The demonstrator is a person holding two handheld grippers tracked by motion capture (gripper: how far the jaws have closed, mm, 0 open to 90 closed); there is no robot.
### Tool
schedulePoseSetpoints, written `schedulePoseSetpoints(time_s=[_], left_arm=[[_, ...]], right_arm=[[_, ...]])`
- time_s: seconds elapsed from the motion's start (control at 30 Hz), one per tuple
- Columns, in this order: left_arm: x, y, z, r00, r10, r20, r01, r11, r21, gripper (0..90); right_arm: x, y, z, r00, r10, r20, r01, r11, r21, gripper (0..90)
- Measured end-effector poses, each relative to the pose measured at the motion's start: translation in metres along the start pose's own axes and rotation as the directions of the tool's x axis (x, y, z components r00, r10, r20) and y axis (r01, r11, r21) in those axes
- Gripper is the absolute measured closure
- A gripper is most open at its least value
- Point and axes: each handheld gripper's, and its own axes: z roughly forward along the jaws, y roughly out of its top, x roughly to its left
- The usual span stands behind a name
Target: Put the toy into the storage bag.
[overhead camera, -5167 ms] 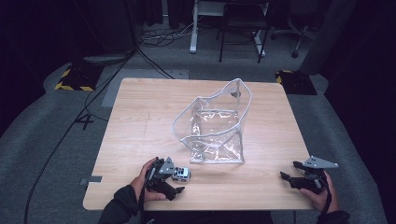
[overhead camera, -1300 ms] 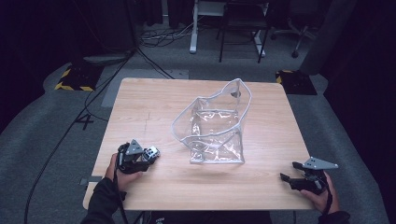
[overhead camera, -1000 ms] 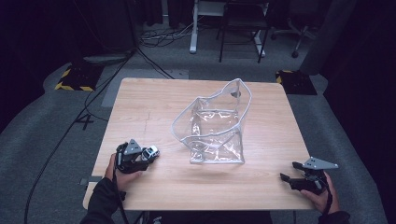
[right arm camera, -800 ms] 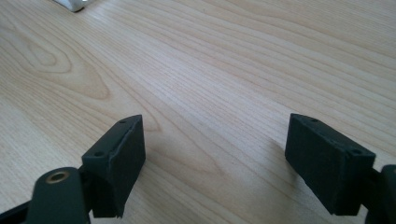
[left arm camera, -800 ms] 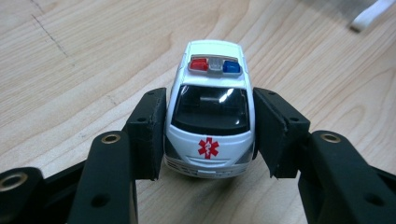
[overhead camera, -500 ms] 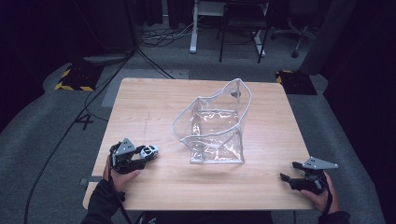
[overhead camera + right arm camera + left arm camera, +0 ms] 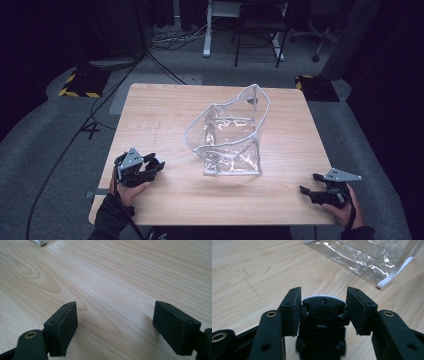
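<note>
Since the earliest high view, the left gripper (image 7: 150,167) has carried the toy car (image 7: 323,325) away from the near edge of the clear plastic bag (image 7: 230,135) towards the table's (image 7: 165,110) left edge; the right gripper (image 7: 320,192) has kept its place. Seen along the left gripper's own jaws, the car lies underside up between the pads, which press on its two flanks beside the wheels, so the tongs are clamped on it. That flank grip probably keeps the car from rolling or twisting while it is lifted. The bag stands at mid-table with its white-edged mouth turned up and towards the car, an opening ready to receive it, judging by the layout. The left hand (image 7: 127,190) rests low over the wood, left of the bag and near the front edge, its gripper aimed right, towards the bag's base. The right hand (image 7: 345,207) waits well to the right of the bag, at the front right corner, its gripper pointing left just above the wood, jaws standing wide apart and empty.
</note>
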Motion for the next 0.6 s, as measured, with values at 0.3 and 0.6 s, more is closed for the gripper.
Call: schedulePoseSetpoints(time_s=[0.3, 0.6], left_arm=[[-0.003, 0.006, -0.004, 0.9997, 0.023, -0.006, -0.023, 0.9996, -0.014, 48.3], [-0.005, 0.012, -0.009, 0.9998, 0.018, -0.012, -0.018, 0.9988, -0.045, 48.3]], right_arm=[[0.000, 0.000, 0.000, 1.0000, 0.003, -0.003, -0.003, 1.000, 0.000, 20.2], [0.000, 0.000, 0.000, 1.0000, 0.003, -0.003, -0.003, 1.000, 0.000, 20.2]])
